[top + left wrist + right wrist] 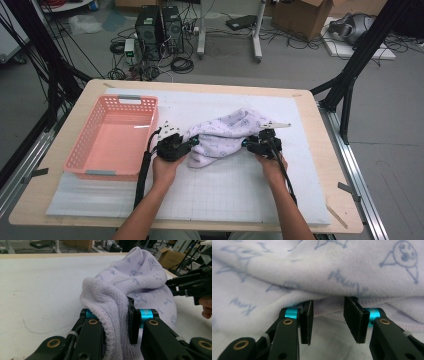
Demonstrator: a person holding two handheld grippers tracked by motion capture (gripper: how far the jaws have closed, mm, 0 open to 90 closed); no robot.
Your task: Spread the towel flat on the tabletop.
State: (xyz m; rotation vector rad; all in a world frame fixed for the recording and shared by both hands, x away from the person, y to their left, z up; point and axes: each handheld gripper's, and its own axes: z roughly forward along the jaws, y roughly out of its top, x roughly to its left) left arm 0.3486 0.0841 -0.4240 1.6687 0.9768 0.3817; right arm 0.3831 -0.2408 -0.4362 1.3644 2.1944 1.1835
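1. Towel point(227, 136) – lavender, printed with small blue drawings – lies bunched on the white mat point(210, 195) between my two hands, right of the pink basket point(112, 137).
2. Nearest me, my left hand point(165, 167) and right hand point(272, 165) come in from the table's near edge, each holding its tool against one end of the cloth.
3. My left gripper point(116, 322): jaws clamped on a thick fold of the towel's edge; in the left gripper view the cloth fills the gap between them and humps upward beyond.
4. My right gripper point(327, 321): jaws apart, mat visible between them; their tips sit at or just under the towel's stitched hem, which drapes across above them. I cannot tell whether the tips touch the cloth.
5. Farther across, the right gripper appears in the left gripper view at the towel's far side.
6. Basket: stands on the mat's left part, well clear of the towel.
7. Beyond the wooden table point(200, 86) – two computer towers point(160, 30) on the floor.
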